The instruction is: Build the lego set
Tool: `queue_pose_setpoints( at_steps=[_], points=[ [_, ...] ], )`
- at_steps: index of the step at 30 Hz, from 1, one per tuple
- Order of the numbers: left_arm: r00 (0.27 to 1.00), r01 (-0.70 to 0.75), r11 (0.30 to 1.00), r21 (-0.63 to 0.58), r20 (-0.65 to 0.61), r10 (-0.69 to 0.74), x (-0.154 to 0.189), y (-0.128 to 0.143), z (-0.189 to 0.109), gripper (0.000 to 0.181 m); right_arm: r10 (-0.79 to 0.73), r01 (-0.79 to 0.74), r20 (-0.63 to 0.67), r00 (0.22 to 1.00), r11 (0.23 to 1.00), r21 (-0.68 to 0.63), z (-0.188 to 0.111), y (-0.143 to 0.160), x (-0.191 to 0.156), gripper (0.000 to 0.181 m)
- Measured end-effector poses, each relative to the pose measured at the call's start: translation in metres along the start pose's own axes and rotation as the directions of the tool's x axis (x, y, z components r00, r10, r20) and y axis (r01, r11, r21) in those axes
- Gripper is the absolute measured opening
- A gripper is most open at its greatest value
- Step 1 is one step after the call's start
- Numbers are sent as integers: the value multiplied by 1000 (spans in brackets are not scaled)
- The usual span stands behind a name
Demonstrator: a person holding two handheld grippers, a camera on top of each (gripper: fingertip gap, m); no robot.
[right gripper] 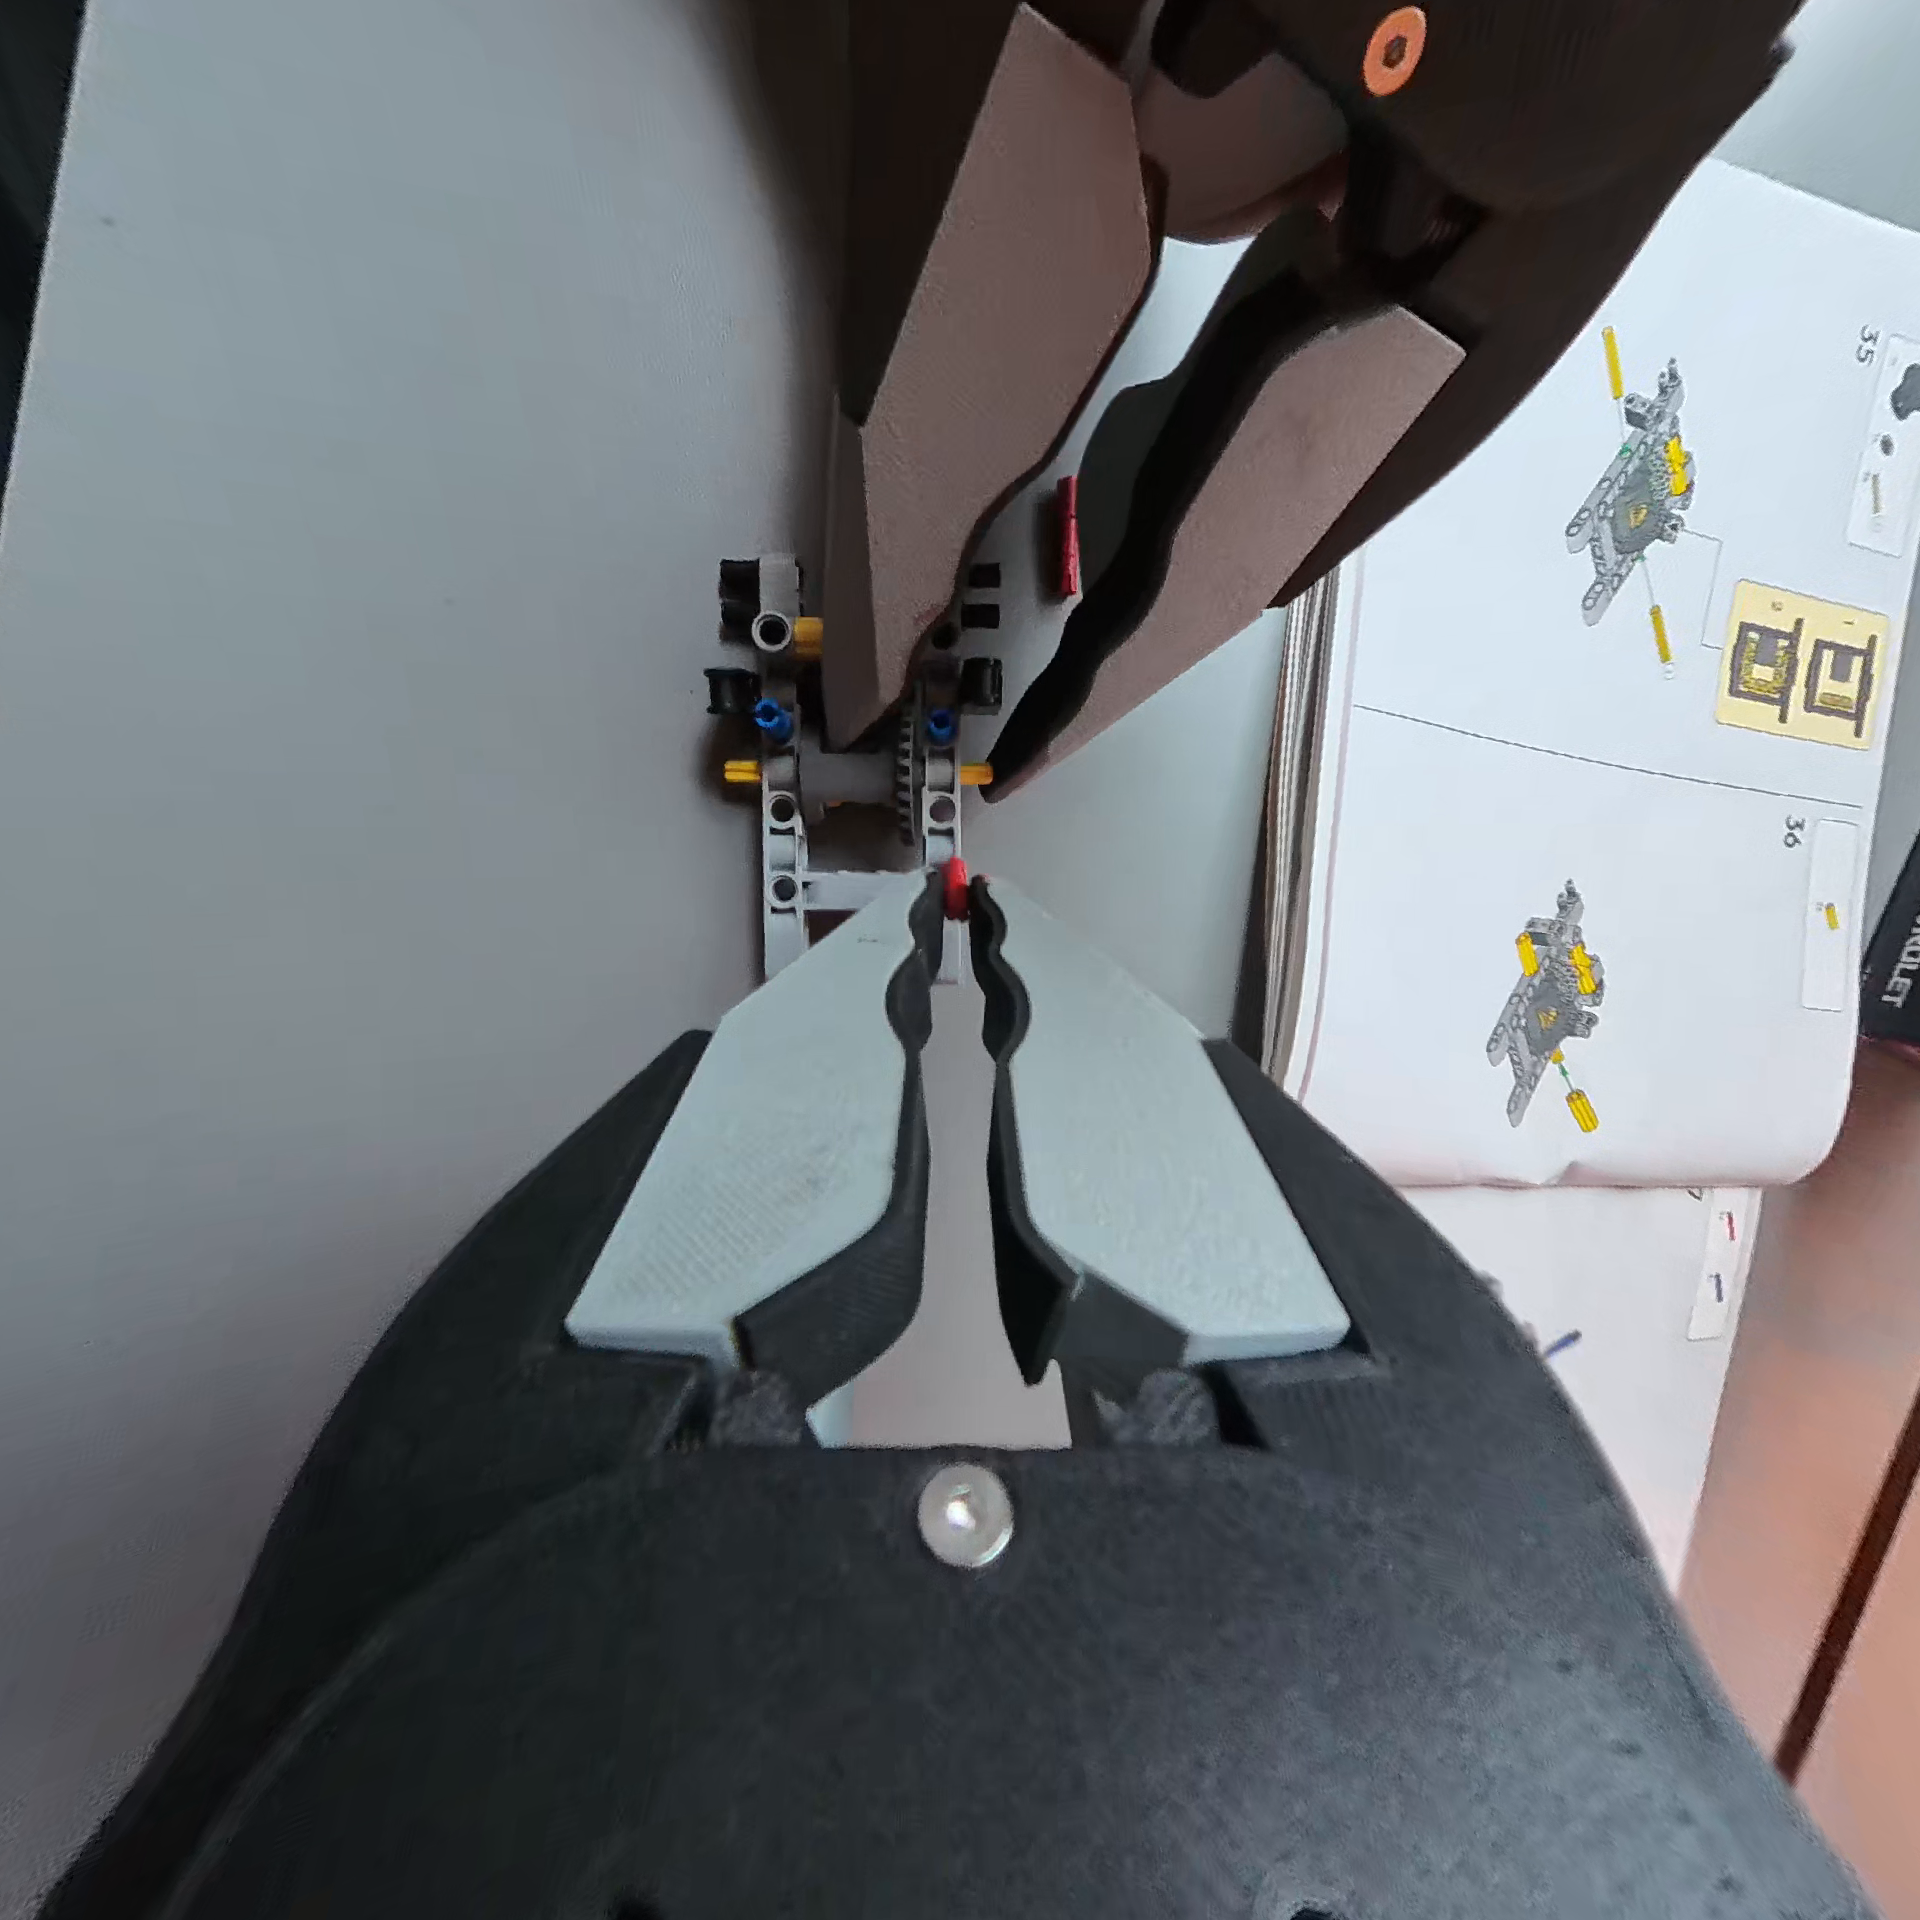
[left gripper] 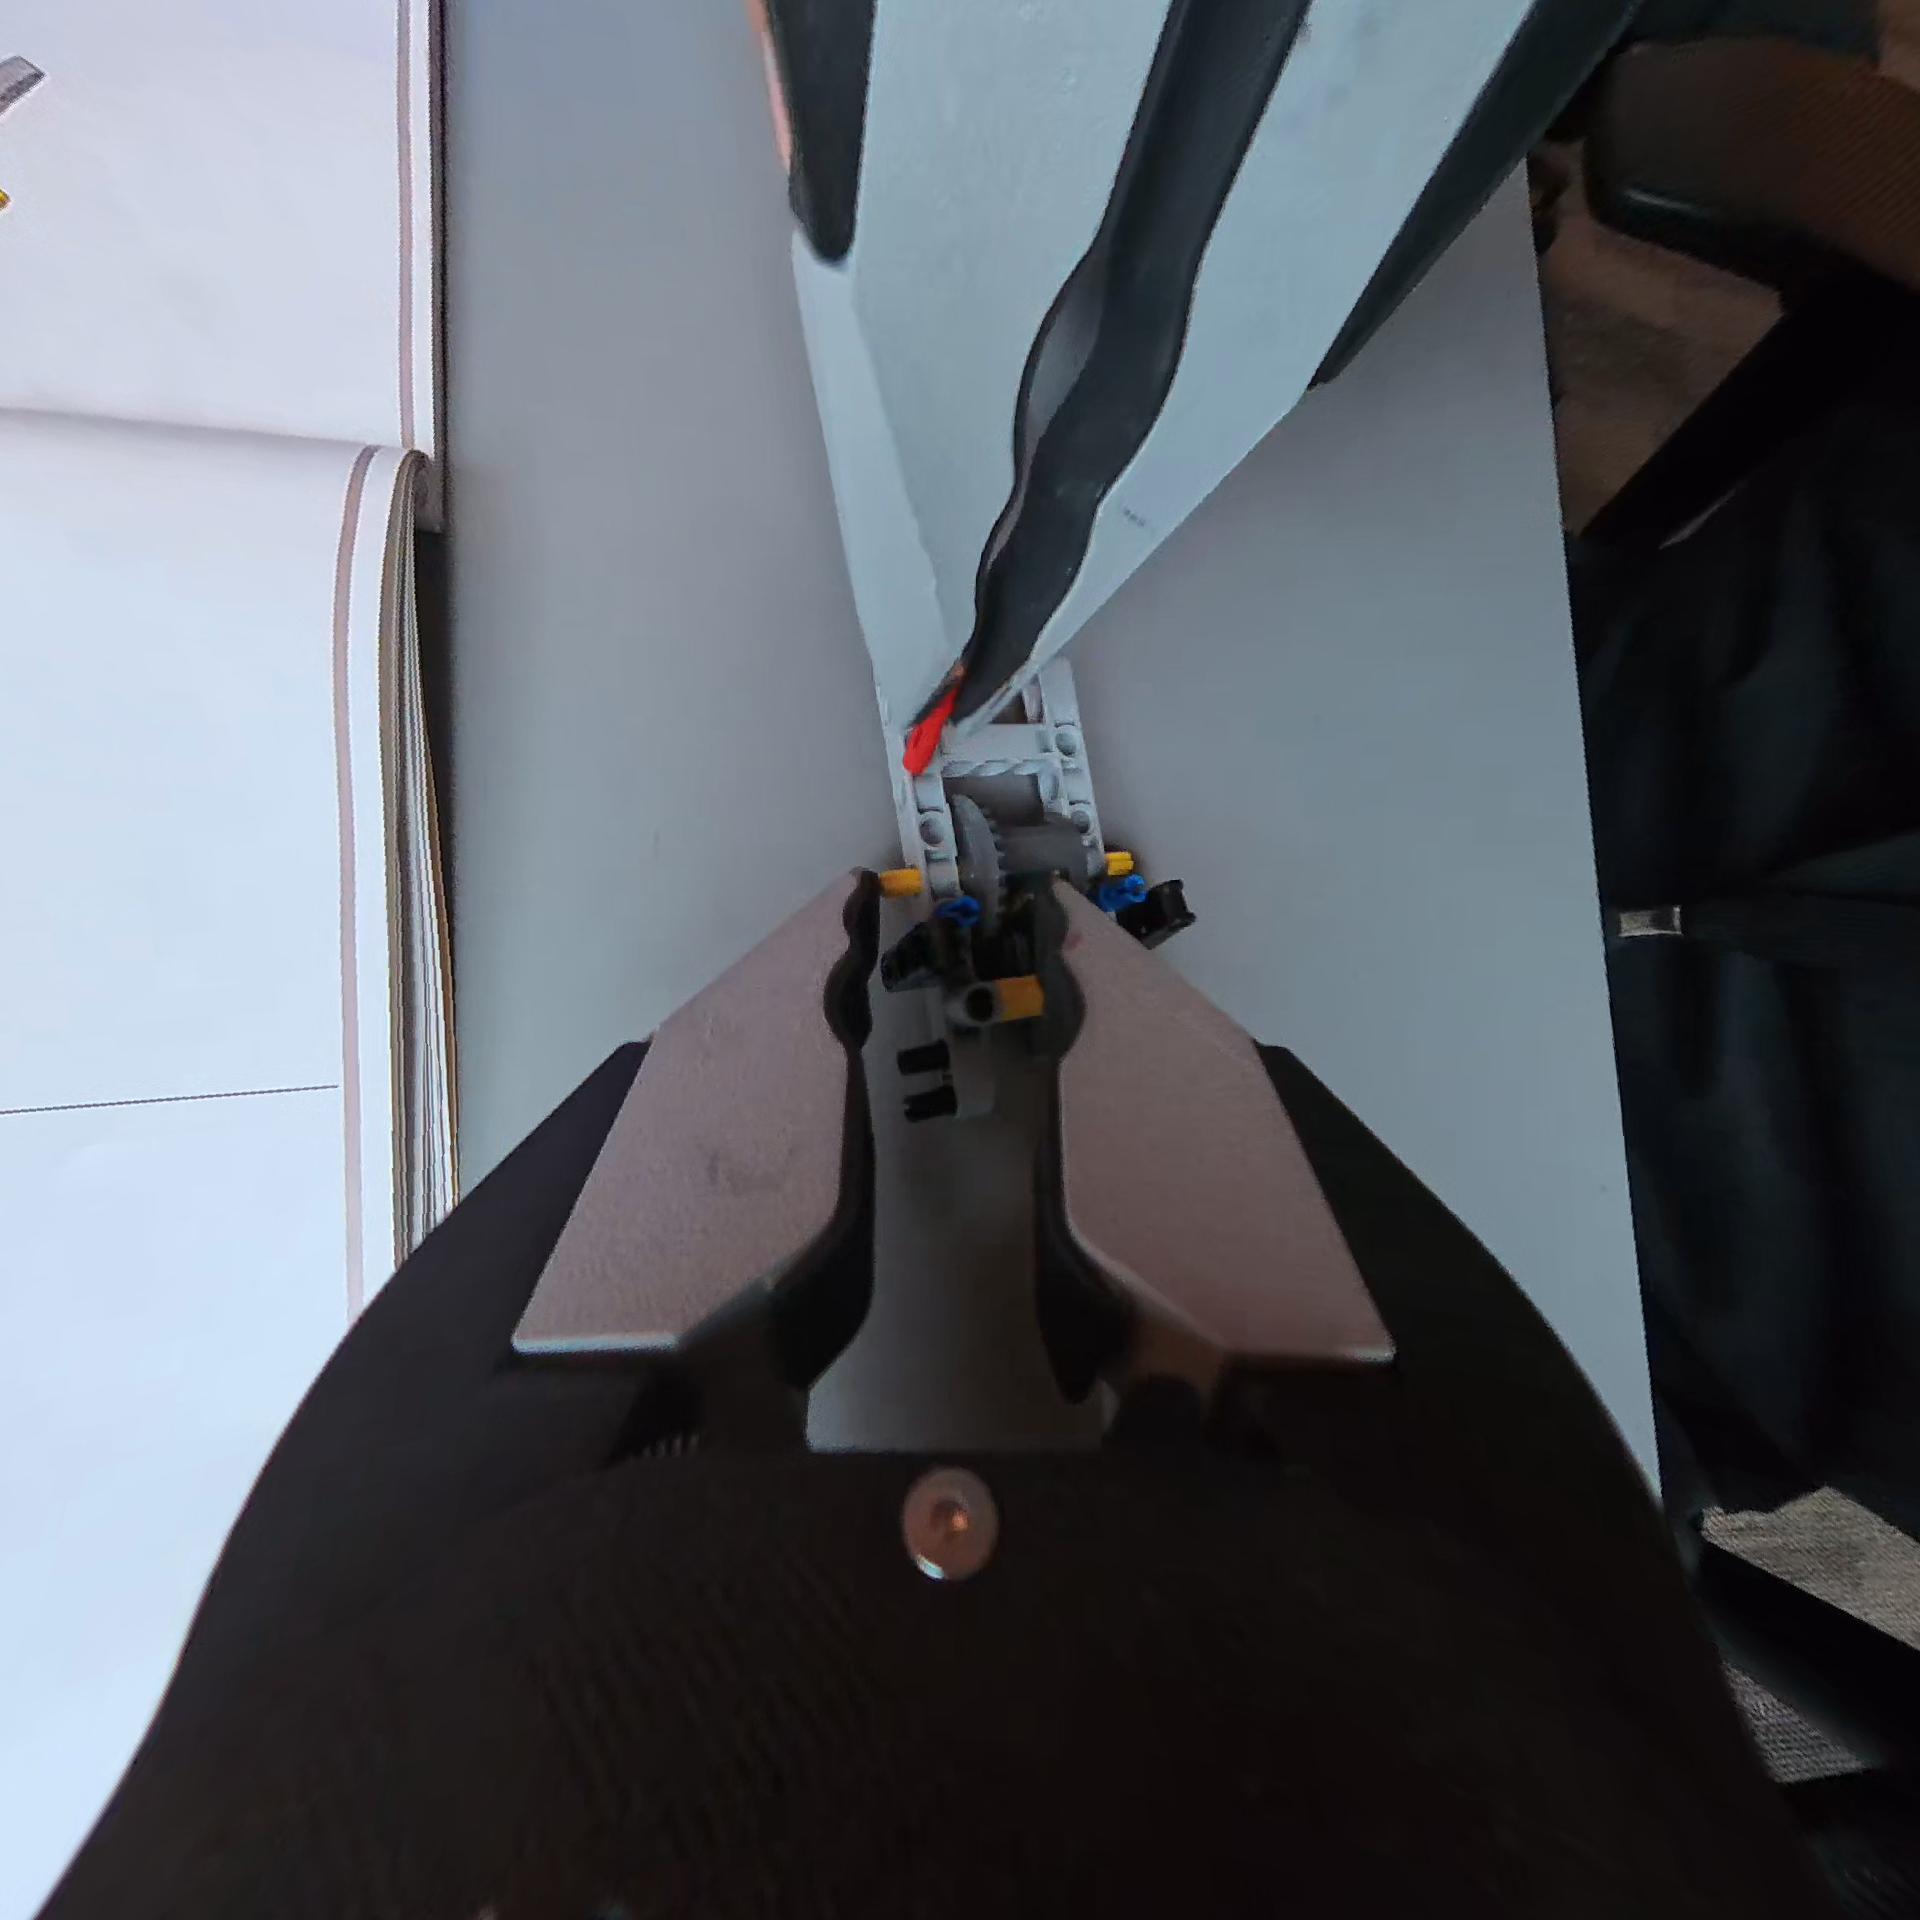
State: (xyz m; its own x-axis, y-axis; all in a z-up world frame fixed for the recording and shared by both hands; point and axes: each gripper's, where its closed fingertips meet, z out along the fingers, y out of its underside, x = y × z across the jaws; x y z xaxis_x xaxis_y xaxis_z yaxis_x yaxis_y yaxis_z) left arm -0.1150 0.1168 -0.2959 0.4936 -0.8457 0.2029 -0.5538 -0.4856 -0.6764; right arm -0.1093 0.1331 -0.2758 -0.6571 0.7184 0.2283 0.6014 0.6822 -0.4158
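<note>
So far we are seeing a part-built grey frame [right gripper: 831, 790] with gear, yellow axles and blue pins lying on the white table [right gripper: 416, 520]. Left to right: the left gripper [left gripper: 961, 894] is bracing the frame's dark end, fingers part-open around it, while the right gripper [right gripper: 951, 891] is pinching a small red piece [right gripper: 954, 889] at the frame's crossbeam. The manual [right gripper: 1558, 727] is showing further steps, and a loose red bar [right gripper: 1067, 535] is waiting, so we are judging much remains.

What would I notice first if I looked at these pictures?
Two grippers meet nose to nose over a small grey lego model on the white table. The right gripper, with pale blue fingers, pinches a tiny red piece against the model, and the left gripper, with brownish fingers, straddles its other end. An open instruction book lies at the side.
</note>
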Motion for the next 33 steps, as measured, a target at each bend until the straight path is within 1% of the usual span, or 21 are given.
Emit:
queue_pose_setpoints(
  at_steps=[8,19,25,28,31,33],
  points=[
    [1000,-11,1000,4,13,11,-1,-2,2,27,-67,70,32,997,992,-100,0,5,-1,2],
    [1000,-19,1000,19,16,18,-1,-4,2,27,-145,157,77,986,972,-176,3,8,-4,1],
    [1000,-2,1000,31,-6,2,0,-4,2,28,-325,332,70,943,925,-183,5,9,-5,2],
    [1000,15,999,36,-18,-14,0,-5,2,28,-327,334,69,942,930,-154,6,10,-4,2],
    [999,35,999,39,-29,-34,-1,-5,1,28,-342,343,33,939,928,-143,7,11,-3,2],
    [999,42,998,39,-35,-41,-1,-5,0,29,-252,258,59,966,958,-122,9,10,-2,1]
  ],
)
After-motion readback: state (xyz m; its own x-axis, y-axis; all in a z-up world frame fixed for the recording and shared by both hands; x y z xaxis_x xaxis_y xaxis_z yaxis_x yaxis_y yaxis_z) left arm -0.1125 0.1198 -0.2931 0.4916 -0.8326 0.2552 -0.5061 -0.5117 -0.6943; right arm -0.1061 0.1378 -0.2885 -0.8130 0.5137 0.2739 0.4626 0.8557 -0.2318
